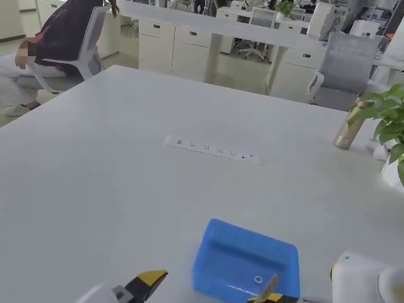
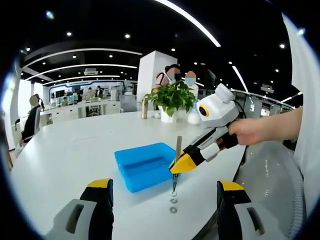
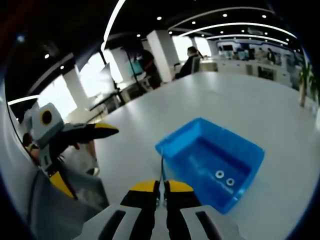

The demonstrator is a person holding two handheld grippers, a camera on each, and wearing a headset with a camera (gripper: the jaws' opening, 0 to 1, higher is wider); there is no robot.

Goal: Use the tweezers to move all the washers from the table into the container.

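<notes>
A blue container (image 1: 246,262) sits near the table's front edge; in the right gripper view the container (image 3: 210,160) has two washers (image 3: 219,174) in it. My right gripper (image 3: 160,192) is shut on thin tweezers (image 3: 161,172). In the left gripper view the tweezers (image 2: 177,155) point straight down beside the container (image 2: 145,165). Their tip is at the top of a short row of three washers (image 2: 173,200) on the table. My left gripper (image 2: 165,200) is open with nothing between its fingers, and its yellow tip (image 1: 150,279) is left of the container.
A white power strip (image 1: 213,150) lies mid-table. At the far right stand a gold bottle (image 1: 349,129) and a potted plant (image 1: 391,126). Office chairs stand beyond the far edge, one with a seated person (image 1: 57,31). Two people (image 2: 180,77) stand behind the plant.
</notes>
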